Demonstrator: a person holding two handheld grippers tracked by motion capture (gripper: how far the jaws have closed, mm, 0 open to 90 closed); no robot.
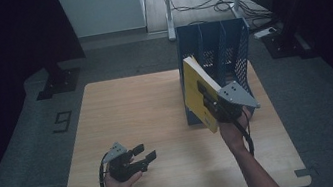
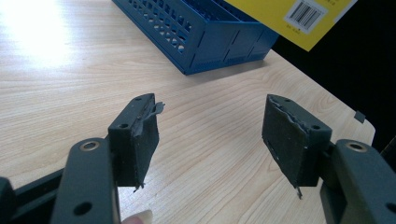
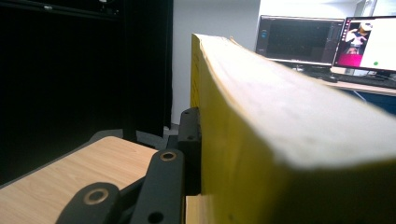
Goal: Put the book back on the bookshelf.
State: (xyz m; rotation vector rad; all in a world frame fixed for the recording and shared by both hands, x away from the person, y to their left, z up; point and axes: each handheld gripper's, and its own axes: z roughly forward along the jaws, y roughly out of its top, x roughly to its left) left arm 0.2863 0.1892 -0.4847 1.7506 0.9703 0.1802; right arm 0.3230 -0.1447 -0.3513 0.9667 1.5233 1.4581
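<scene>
One yellow book (image 1: pixel 198 93), thick and soft-covered, clamped in the right claw (image 1: pixel 212 104). The claw pinches it across its thickness; in the right gripper view one black jaw lies flat against the cover, with the page block (image 3: pixel 289 116) running forward from the claw. The book is held clear of the surface (image 1: pixel 149 126), tilted, its long axis running from a low corner beside the claw up and away to a high corner. Its broad cover faces the person's left. A barcode label (image 2: pixel 306 14) shows on the cover in the left gripper view.

One blue mesh file rack (image 1: pixel 217 60), with upright dividers, stands on the surface just behind the right claw and the book; I cannot tell whether the book touches it.

One left claw (image 1: pixel 144 153), jaws spread with nothing between them, is held low over the surface, well apart from the book and to its left. Its two pads (image 2: pixel 147 140) are worn and frayed at the edges.
</scene>
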